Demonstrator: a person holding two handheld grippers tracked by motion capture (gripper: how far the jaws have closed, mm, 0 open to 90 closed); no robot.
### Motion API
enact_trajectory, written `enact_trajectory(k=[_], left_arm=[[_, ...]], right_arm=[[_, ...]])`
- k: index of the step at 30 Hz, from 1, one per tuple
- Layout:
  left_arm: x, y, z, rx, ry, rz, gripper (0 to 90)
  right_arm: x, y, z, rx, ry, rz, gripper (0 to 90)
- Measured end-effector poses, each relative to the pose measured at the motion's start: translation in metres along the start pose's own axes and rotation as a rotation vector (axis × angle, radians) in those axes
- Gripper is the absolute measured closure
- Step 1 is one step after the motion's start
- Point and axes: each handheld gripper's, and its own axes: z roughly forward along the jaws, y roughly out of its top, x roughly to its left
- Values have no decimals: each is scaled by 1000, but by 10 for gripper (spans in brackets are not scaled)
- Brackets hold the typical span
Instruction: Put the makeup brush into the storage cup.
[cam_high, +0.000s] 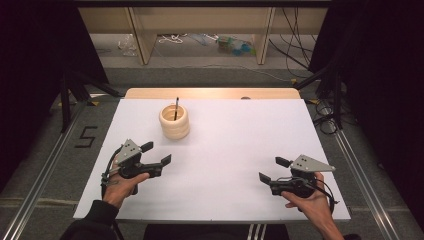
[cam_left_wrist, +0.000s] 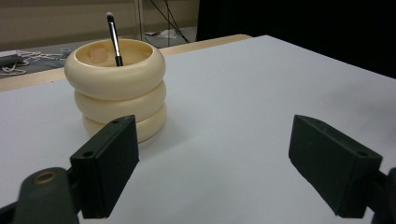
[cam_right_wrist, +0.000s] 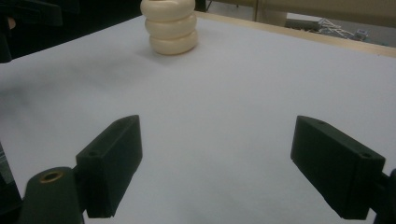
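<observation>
Left gripper: the left gripper (cam_high: 157, 153) is held by a hand (cam_high: 122, 185) over the left part of the tabletop, near its left edge and closer to the near edge than the far one; the jaws are spread wide and nothing is gripped between them.
Left gripper view: bare white surface is seen between the two black jaws, with the pot just beyond the left one and apart from it.
Pot: a cream pot (cam_high: 174, 121) built of three stacked rings is set upright on the white tabletop (cam_high: 240, 150), left of centre and toward the far edge, ahead of the left gripper.
Brush: a thin dark-handled brush (cam_high: 176, 108) is stood inside the pot, its tip raised above the rim and leaned slightly.
Right gripper: the right gripper (cam_high: 273, 169) is held by the other hand (cam_high: 312, 200) near the near right corner of the tabletop, well apart from the pot; its jaws are likewise parted wide and nothing is clasped.
Right gripper view: the pot (cam_right_wrist: 169, 25) is seen far off at the upper left, past bare surface.
</observation>
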Motion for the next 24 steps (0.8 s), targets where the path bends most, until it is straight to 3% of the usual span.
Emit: enact_trajectory(k=[3, 8, 10, 24], left_arm=[[-2, 0, -3, -3, -4, 4, 160], [-6, -1, -6, -7, -13, 0, 159], [-6, -1, -7, -1, -12, 24, 159], [-12, -4, -14, -8, -16, 24, 160]], right_arm=[[-1, 0, 1, -10, -8, -20, 173], [0, 1, 1, 7, 9, -1, 173], [0, 1, 1, 6, 11, -1, 173], [1, 1, 1, -8, 10, -14, 167]])
